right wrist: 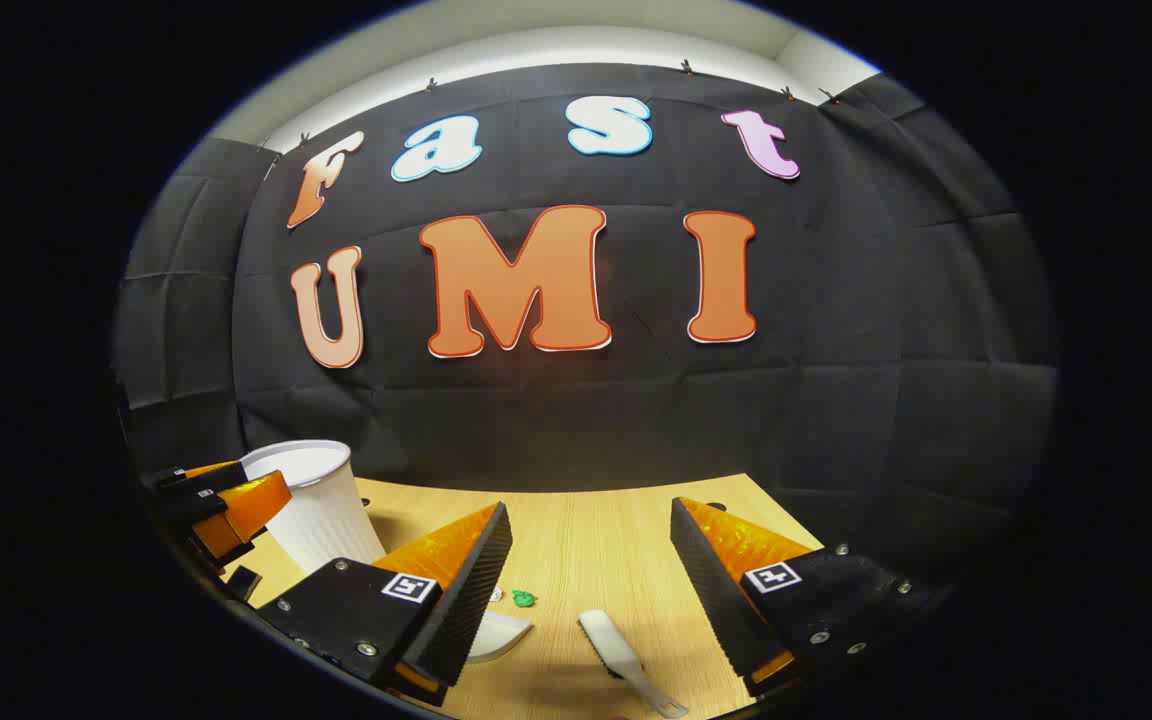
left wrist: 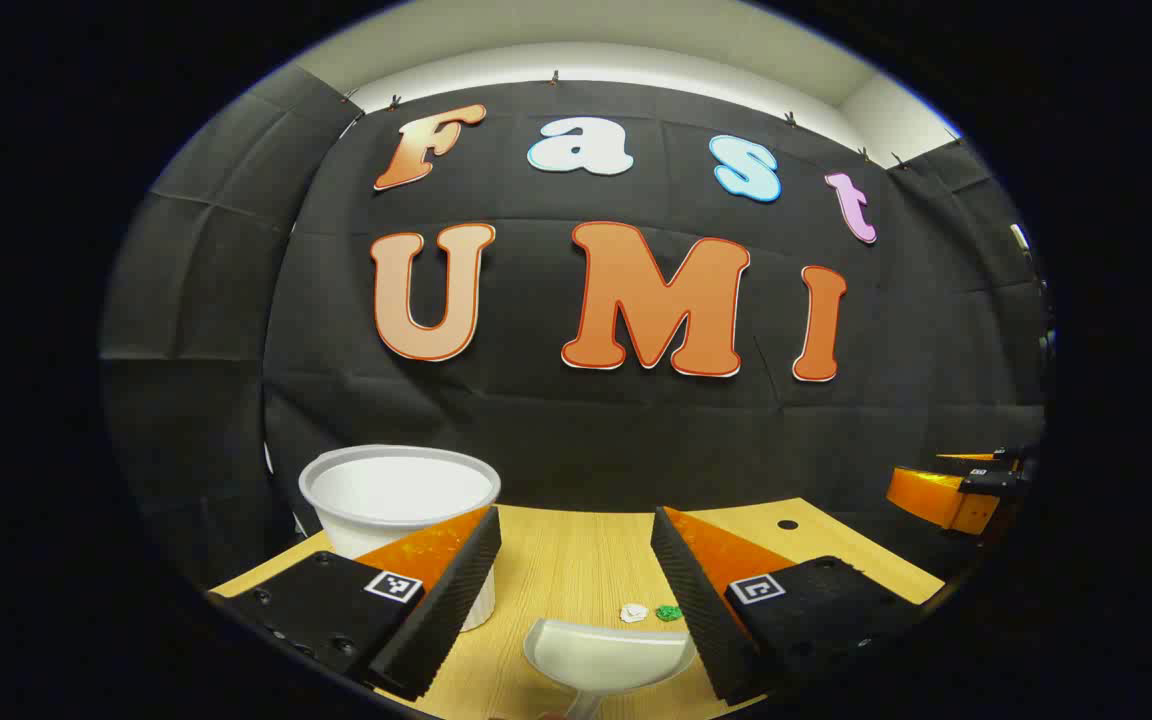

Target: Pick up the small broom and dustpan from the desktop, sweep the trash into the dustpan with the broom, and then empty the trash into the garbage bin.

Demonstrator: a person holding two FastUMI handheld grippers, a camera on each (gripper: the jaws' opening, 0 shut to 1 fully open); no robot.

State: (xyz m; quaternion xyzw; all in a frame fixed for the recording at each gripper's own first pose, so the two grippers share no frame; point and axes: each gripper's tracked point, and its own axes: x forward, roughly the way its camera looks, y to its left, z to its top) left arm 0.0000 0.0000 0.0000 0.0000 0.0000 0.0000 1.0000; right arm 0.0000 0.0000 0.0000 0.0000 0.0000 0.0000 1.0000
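Both tools hang above the worktop with their jaws spread wide and nothing between them. In the left gripper view the left tool [left wrist: 576,590] points level across the wooden worktop [left wrist: 576,560] toward the black cloth wall, its two ribbed black pads angled outward in a V, orange wedges and square markers behind them. Far off at the right edge of that view the right tool shows as an orange and black shape held clear of the worktop's edge. In the right gripper view the right tool [right wrist: 591,590] has the same pose, level and facing the wall, fingers well apart; the left tool appears at the far left, just beside the bin.

Largest of the task's things is the white garbage bin [left wrist: 398,500], a round, open, ribbed tub standing upright at the worktop's far left corner; its lower side is hidden behind the left tool's left finger. Next is the white dustpan [left wrist: 608,655], lying on the worktop below and between the left tool's fingers, its scoop open toward the wall and its handle running off the bottom. The small broom [right wrist: 626,660], white with a pale handle, lies flat below the right tool's gap, apart from both fingers. Smallest are the trash bits: a white scrap [left wrist: 634,612] and a green scrap [left wrist: 669,612] side by side just beyond the dustpan's lip.
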